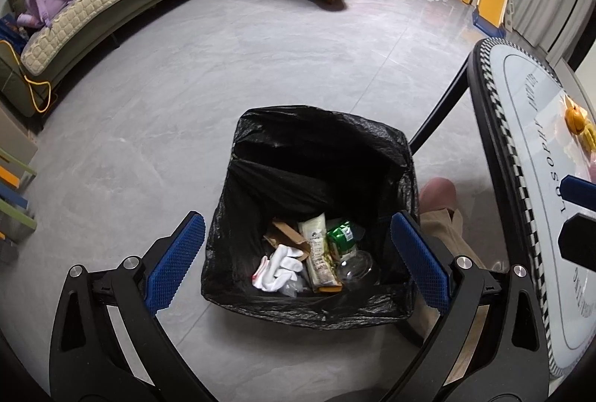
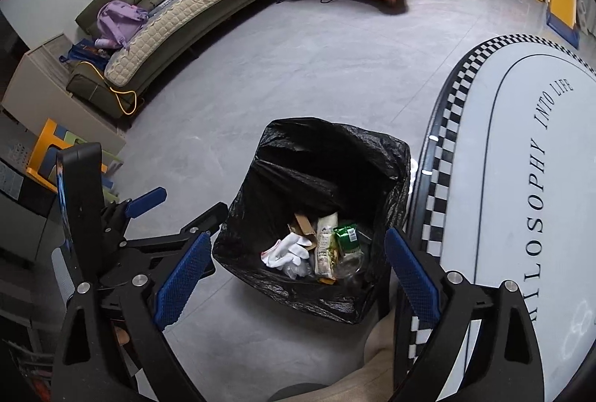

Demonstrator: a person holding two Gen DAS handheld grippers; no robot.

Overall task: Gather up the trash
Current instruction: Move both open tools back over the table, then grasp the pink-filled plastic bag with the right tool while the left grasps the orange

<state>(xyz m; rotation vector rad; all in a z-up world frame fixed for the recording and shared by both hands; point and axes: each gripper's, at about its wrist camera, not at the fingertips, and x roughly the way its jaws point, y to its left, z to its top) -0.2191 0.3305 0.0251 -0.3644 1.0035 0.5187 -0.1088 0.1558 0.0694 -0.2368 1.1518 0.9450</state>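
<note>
1. Right now both tools hang above the bin point(image 1: 316, 216), pointing steeply down into it, and both are empty.
2. Left tool point(image 1: 298, 264): blue pads spread wide apart, nothing between them. In its own view the bin sits squarely in the gap, well below the fingertips, with no contact.
3. Right tool point(image 2: 294, 275): jaws wide apart as well, nothing gripped. The bin point(image 2: 316, 216) again shows between the pads, lower down and clear of them.
4. In the right wrist view the left tool point(image 2: 186, 216) comes in from the left edge, just beside the bin's near-left rim. In the left wrist view the right tool point(image 1: 579, 216) peeks in at the far right, over the table.
5. The bin stands on the grey floor point(image 1: 149, 141), lined with a black bag point(image 1: 290, 126) folded over its rim.
6. Down at the bottom lies the trash: a white sock point(image 1: 279, 266), a piece of brown card point(image 1: 288, 234), a long pale wrapper point(image 1: 318, 253), a green packet point(image 1: 341, 238) and a clear plastic cup point(image 1: 355, 266), all bunched together and touching.
7. The same heap shows from the right: sock point(image 2: 288, 249), card point(image 2: 303, 225), wrapper point(image 2: 324, 245), packet point(image 2: 346, 234).
8. To the right of the bin stands the table point(image 2: 484, 178), oval, with a checkered edge and printed lettering; its rim is just beside the bin.
9. A person's trouser leg point(image 1: 443, 234) and a pink slipper point(image 1: 437, 193) show between bin and table.
</note>
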